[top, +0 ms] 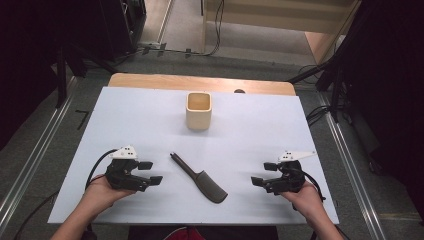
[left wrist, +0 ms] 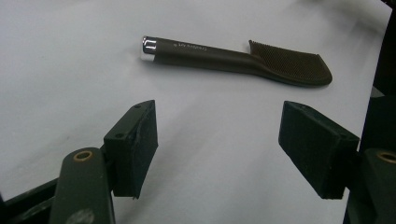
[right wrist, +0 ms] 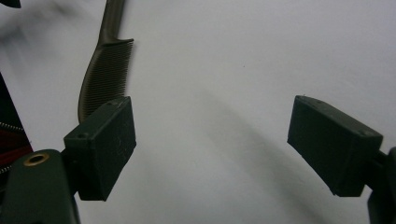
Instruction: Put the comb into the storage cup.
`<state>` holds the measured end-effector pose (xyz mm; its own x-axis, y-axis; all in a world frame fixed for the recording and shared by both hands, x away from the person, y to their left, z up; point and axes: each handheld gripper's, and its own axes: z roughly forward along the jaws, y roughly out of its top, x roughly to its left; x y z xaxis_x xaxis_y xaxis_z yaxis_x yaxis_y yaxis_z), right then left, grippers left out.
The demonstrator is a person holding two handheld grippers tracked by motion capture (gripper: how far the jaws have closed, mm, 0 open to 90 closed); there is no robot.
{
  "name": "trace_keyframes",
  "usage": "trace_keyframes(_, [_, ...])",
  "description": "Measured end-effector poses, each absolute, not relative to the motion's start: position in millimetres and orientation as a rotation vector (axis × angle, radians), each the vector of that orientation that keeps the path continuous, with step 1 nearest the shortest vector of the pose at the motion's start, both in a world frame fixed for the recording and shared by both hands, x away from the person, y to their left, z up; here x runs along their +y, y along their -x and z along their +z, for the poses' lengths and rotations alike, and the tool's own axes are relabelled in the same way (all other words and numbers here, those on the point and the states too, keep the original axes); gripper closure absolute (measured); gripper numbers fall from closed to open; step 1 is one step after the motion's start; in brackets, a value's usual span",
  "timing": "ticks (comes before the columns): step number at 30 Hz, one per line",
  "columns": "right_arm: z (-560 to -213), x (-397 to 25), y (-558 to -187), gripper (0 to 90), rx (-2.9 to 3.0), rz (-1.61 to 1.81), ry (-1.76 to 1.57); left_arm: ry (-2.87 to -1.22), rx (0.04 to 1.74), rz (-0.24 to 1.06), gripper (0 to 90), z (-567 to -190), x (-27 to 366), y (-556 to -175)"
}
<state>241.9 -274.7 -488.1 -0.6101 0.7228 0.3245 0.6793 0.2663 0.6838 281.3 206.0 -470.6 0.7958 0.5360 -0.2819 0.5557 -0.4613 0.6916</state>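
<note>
A dark brown comb (top: 199, 179) lies flat on the white table (top: 250, 150), handle toward the far left, teeth end near the front. In the left gripper view the comb (left wrist: 238, 60) lies ahead with its silver-capped handle at left. In the right gripper view the comb's teeth (right wrist: 102, 74) show at upper left. My left gripper (top: 151, 173) rests open left of the comb, nothing between its jaws. My right gripper (top: 264, 174) rests open to the comb's right, also empty. A cream square cup (top: 199, 111) stands upright farther back, centre.
The table's wooden far edge (top: 200, 82) shows beyond the white sheet. Grey floor, metal rails and cables surround the table. Dark curtains hang at both sides.
</note>
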Motion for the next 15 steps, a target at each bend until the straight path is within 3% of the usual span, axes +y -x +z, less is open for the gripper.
trace_keyframes(15, [-488.0,-274.8,-241.3,13.8,2.454,1.282,-1.361,-2.16,0.802,-0.02,29.4,-470.2,205.8,-281.8])
